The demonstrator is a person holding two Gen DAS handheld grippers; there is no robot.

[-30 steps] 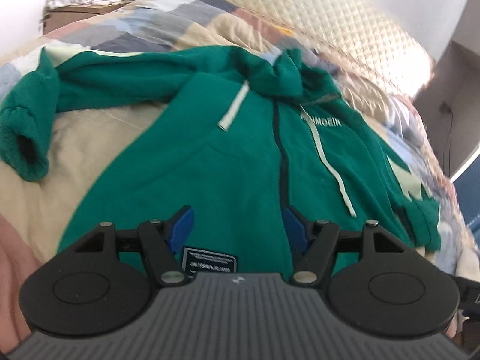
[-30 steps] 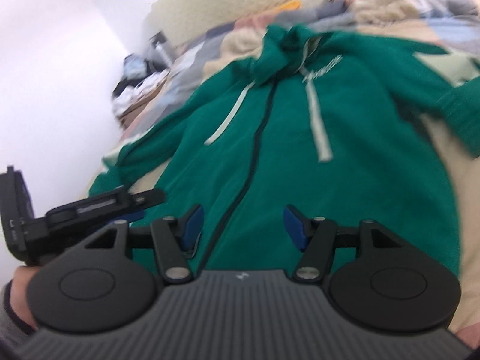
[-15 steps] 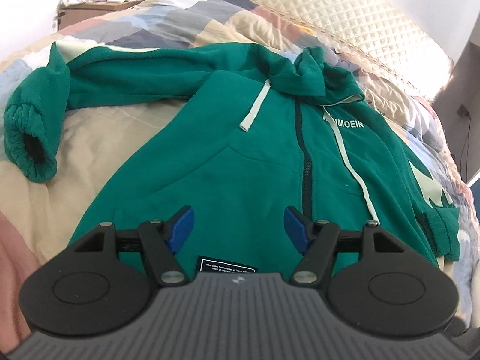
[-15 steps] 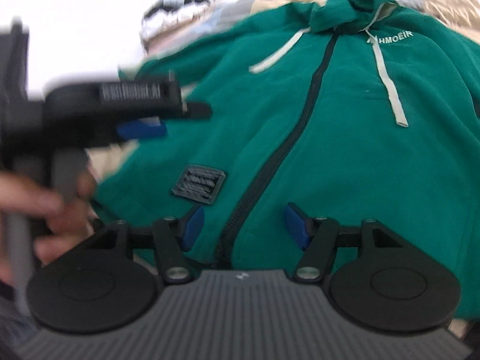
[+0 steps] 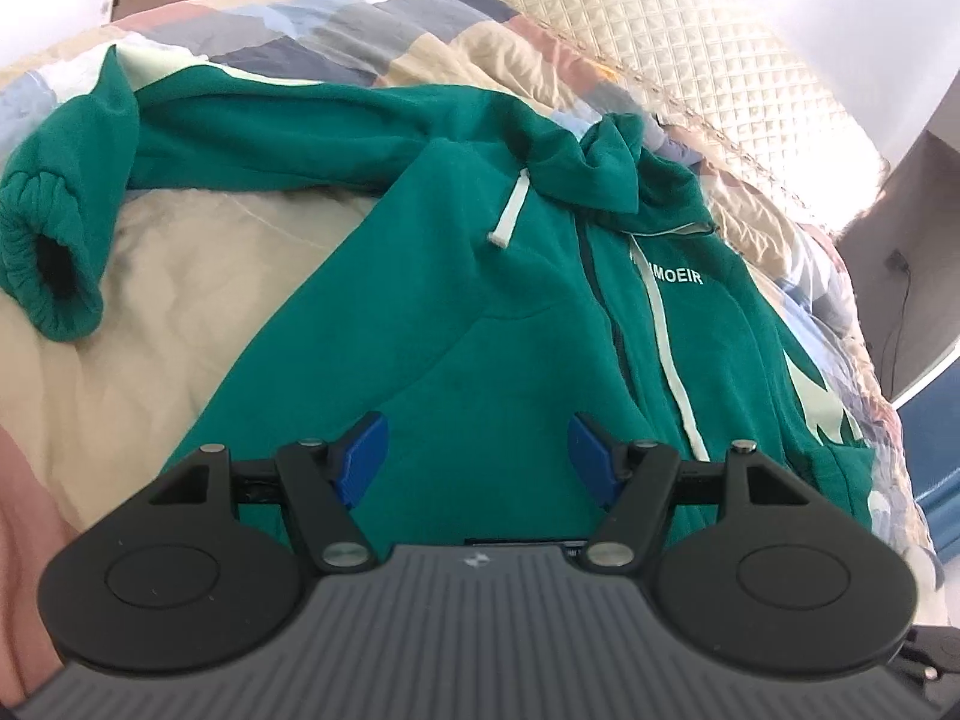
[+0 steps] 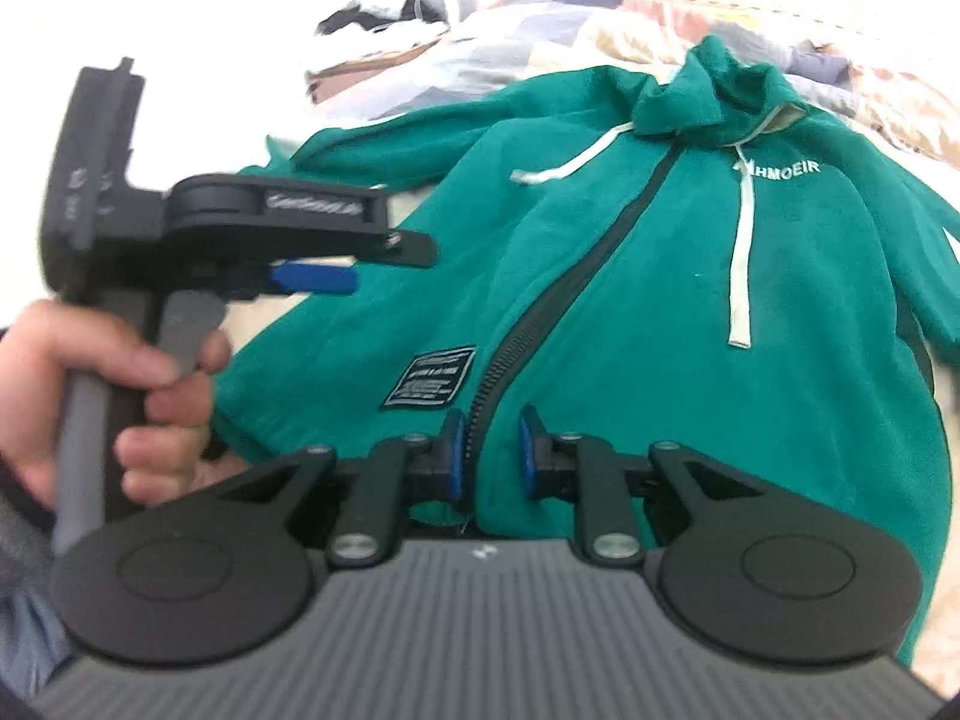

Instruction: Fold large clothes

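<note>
Right gripper [image 6: 487, 450]: jaws closing, down to a narrow gap at the hoodie [image 6: 630, 276] hem, straddling the bottom of the zipper [image 6: 576, 276]; some green fabric sits between the pads, but I can't tell if they're pressing on it yet. Left gripper [image 5: 477, 459]: jaws spread wide, nothing between them, hovering over the hem on the other side of the zipper, apparently above the patch [image 6: 429, 377]. Hoodie lies front-up and unfolded on the bed [image 5: 150, 276], hood [image 5: 606, 168] at the far end from the zipper's bottom, one sleeve [image 5: 252, 138] stretched well out to the side with its cuff [image 5: 48, 258] curled over. Risks, as I judge them: the right jaws land on the zipper teeth rather than cloth, so the grip is shallow and slips when lifted; or they catch only the top layer, so the front peels off the back and the fold goes crooked. With the left still open, a one-sided pull would drag the body askew around the zipper. The far sleeve isn't tucked in, so it will trail or bunch under any fold. The drawstrings [image 5: 675, 360] beside the zipper lie loose and could get trapped in the crease. Soft quilt underneath means the hoodie may slide rather than lift.
</note>
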